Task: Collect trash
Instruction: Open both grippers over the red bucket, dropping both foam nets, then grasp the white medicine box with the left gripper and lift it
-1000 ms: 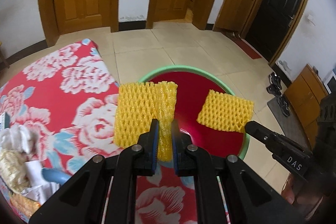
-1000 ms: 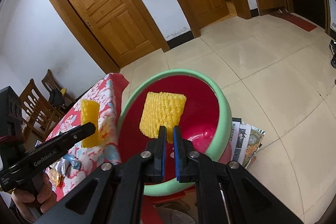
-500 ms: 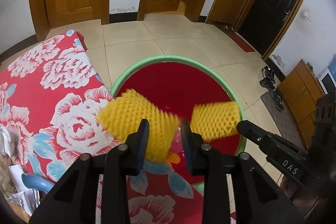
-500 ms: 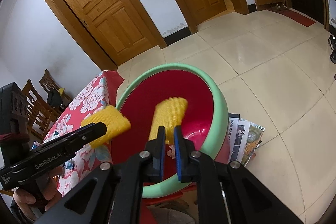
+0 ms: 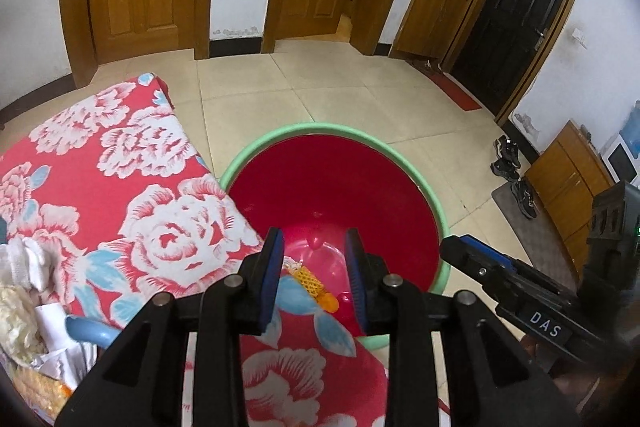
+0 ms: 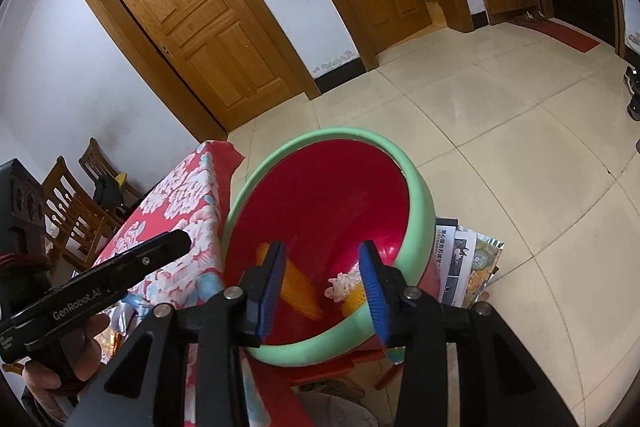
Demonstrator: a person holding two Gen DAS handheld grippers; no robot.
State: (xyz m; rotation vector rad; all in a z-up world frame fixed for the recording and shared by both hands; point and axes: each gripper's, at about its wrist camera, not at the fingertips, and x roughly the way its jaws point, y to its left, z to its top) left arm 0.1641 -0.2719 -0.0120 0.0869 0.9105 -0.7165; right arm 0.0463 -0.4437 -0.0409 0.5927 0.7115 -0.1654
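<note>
A red basin with a green rim (image 5: 404,167) stands beside the table. Over it my left gripper (image 5: 314,267) is open with nothing between its fingers. A yellow foam net (image 5: 310,279) lies at the basin's bottom below it. My right gripper (image 6: 322,279) hangs over the basin (image 6: 420,195) too; its jaws are opening and hold nothing. Under it a yellow foam net (image 6: 298,287) shows as a blur inside the basin, beside a white crumpled scrap (image 6: 340,285) and another yellow piece (image 6: 354,297). The left gripper (image 6: 180,243) shows at the left of that view, held by a hand.
A table with a red floral cloth (image 5: 120,207) lies left of the basin, with a heap of paper and wrappers (image 5: 24,307) at its near left. Magazines (image 6: 468,267) lie under the basin. Wooden chairs (image 6: 68,203) stand far left, shoes (image 5: 508,159) on the tiled floor.
Both grippers were shut on yellow foam nets over the basin. Both have opened, and the nets have dropped into the basin.
</note>
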